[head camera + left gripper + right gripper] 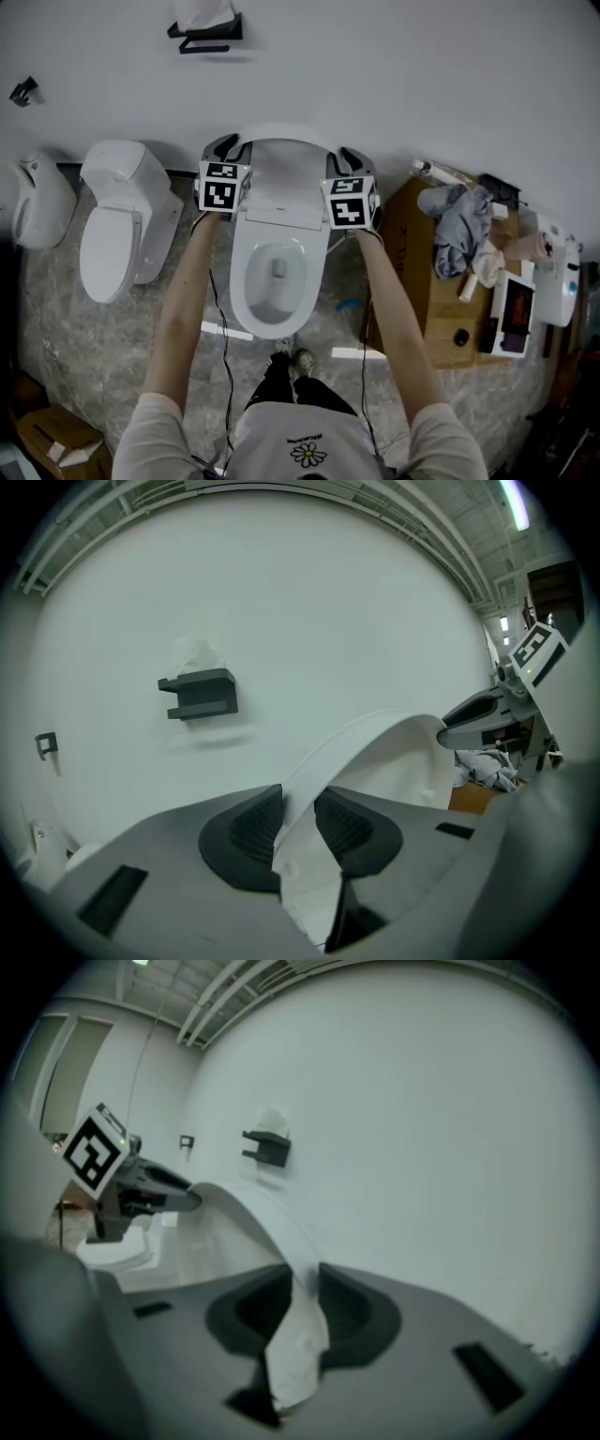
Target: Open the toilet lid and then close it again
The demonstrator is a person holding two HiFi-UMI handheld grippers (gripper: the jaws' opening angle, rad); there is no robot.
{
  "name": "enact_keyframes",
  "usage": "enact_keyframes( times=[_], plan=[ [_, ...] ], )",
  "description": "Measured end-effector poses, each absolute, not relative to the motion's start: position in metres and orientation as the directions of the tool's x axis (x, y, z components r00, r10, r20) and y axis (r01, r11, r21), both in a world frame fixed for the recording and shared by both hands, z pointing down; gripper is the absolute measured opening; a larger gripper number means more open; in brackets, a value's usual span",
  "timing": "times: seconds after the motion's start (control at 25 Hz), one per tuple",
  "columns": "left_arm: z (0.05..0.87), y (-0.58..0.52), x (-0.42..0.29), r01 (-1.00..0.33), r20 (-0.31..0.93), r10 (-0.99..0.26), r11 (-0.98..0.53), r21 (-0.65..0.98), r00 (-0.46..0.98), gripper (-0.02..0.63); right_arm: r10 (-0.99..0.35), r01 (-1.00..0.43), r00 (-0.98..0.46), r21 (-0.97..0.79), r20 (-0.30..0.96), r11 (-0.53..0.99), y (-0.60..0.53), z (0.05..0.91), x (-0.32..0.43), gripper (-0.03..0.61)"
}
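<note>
The toilet lid [281, 176] stands raised off the bowl [274, 281], which sits at the floor's far edge against the white wall [422, 75]. Its free end is high and its hinge low at the back of the bowl, so its long axis runs from the hinge up toward the wall.

The left claw [298, 822] has its jaws drawn in to a narrow gap, and both ribbed pads press on the lid's left rim. The right claw [302, 1299] grips the right rim the same way, the thin white edge pinched between its pads. In the head view the two claws sit level with each other on either side of the lid, near its upper part, so neither hand is nearer.

The hinge line runs crosswise below them. The coming move looks like a swing about that line, back to the wall or forward and down onto the bowl, and both hands should travel together so the lid does not twist
</note>
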State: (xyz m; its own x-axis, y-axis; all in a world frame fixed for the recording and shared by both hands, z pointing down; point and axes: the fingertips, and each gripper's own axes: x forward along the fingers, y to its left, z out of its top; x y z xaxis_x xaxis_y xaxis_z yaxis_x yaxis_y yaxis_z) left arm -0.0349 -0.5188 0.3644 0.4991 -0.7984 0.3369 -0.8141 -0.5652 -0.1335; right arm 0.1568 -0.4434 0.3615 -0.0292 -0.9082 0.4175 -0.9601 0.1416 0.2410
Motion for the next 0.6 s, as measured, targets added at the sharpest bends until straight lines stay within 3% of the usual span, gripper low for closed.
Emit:
enact_keyframes(
  times=[0.6],
  plan=[
    [0.378,-0.41,-0.072,-0.83,0.306,-0.844,-0.513,-0.217,0.441,0.14,-0.895,-0.919,-0.15,0.273,0.42,0.283,-0.341,0.381,0.114,0.118]
  ],
)
